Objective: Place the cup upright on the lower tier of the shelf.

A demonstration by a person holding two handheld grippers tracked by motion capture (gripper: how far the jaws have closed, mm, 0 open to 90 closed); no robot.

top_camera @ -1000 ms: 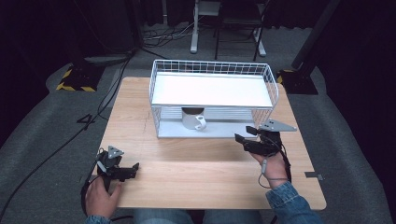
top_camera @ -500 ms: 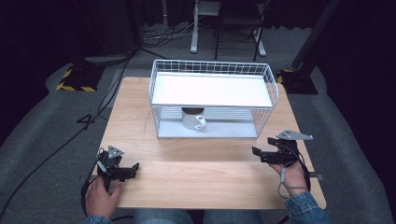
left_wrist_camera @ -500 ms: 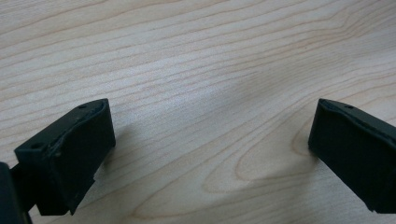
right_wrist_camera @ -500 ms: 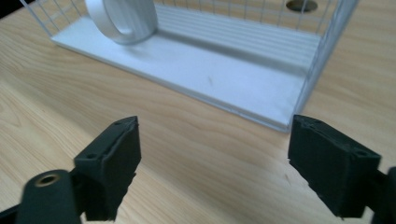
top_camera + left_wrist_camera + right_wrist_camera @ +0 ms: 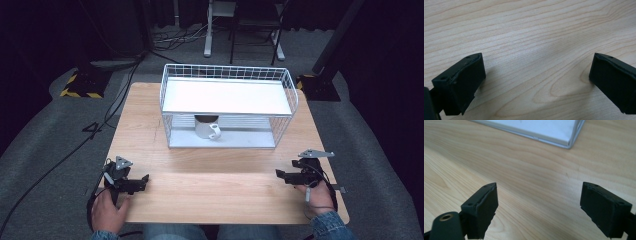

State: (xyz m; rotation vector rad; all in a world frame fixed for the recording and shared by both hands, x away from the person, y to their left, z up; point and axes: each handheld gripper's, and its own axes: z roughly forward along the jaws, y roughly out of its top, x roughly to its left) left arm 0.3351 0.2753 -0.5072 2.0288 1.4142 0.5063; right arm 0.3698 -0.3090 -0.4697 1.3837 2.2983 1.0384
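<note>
The right tool (image 5: pixel 284 175), jaws just opened and empty, has withdrawn to the tabletop's (image 5: pixel 220 195) near-right corner, leaving the mug (image 5: pixel 206 128) racked; the left tool (image 5: pixel 140 181) rests apart.

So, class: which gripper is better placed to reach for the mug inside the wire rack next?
Neither clearly. The mug stands left of centre, so the left gripper, open, looks marginally nearer; the right gripper is open too.

The right tongs (image 5: pixel 281 173) have drawn back from the front of the wire basket (image 5: pixel 227 107) to the near right corner of the tabletop (image 5: pixel 150 115), coming down low over the wood. Their jaws have just been opening and now stand wide with nothing between them. The person's right hand (image 5: pixel 316 192) has pulled back toward the tabletop's front edge.
</note>
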